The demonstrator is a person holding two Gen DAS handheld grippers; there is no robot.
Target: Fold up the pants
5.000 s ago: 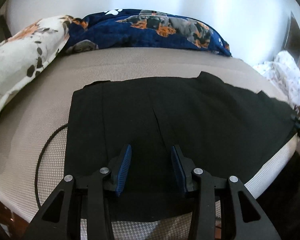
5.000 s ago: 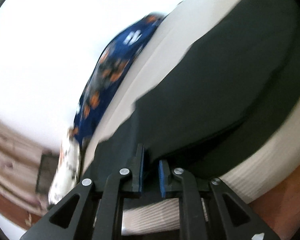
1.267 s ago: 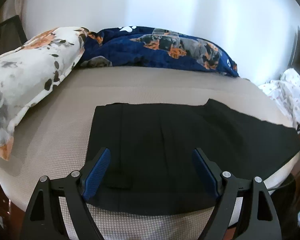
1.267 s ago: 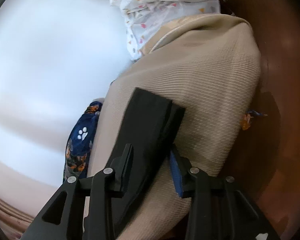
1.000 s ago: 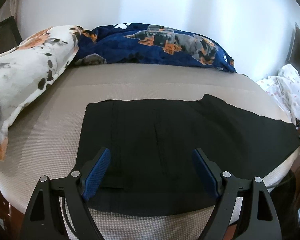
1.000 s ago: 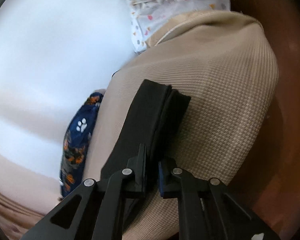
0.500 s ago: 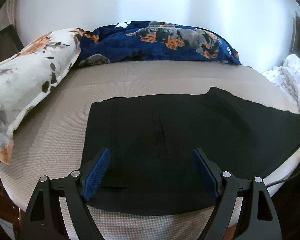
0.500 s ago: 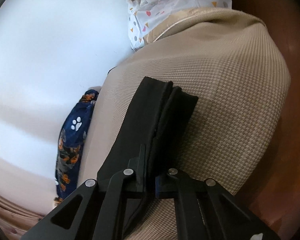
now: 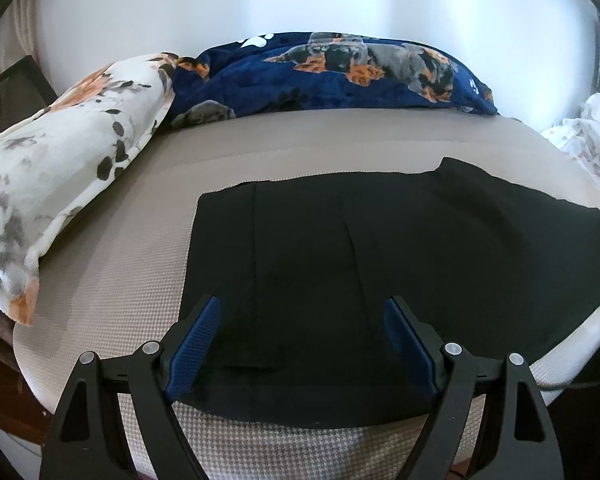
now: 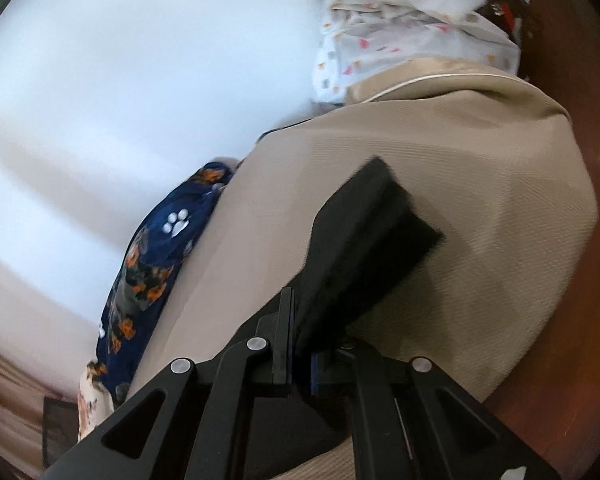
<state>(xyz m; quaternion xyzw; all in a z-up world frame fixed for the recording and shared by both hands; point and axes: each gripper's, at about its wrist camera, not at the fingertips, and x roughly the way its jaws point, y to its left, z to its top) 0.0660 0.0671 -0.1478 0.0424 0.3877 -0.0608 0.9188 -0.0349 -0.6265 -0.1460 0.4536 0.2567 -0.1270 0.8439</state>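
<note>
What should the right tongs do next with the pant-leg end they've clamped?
Probably carry it over toward the waistband. The right tongs are shut on the leg end of the black pants, which lie flat along the beige mattress; the left tongs hang open above the waist end.

From the left wrist we look level across the bed [image 9: 148, 248] from its near edge toward the white wall [image 9: 300, 0], between the fingers of the left gripper [image 9: 300, 344]. The right wrist view is rolled strongly to one side and sits very near the bed's right end [image 10: 500, 200]. Both views share the black pants [image 9: 380, 248] [image 10: 372, 216], the navy dog-print pillow [image 9: 340, 76] [image 10: 156, 264] and the white spotted cloth [image 9: 596, 136] [image 10: 400, 12].
</note>
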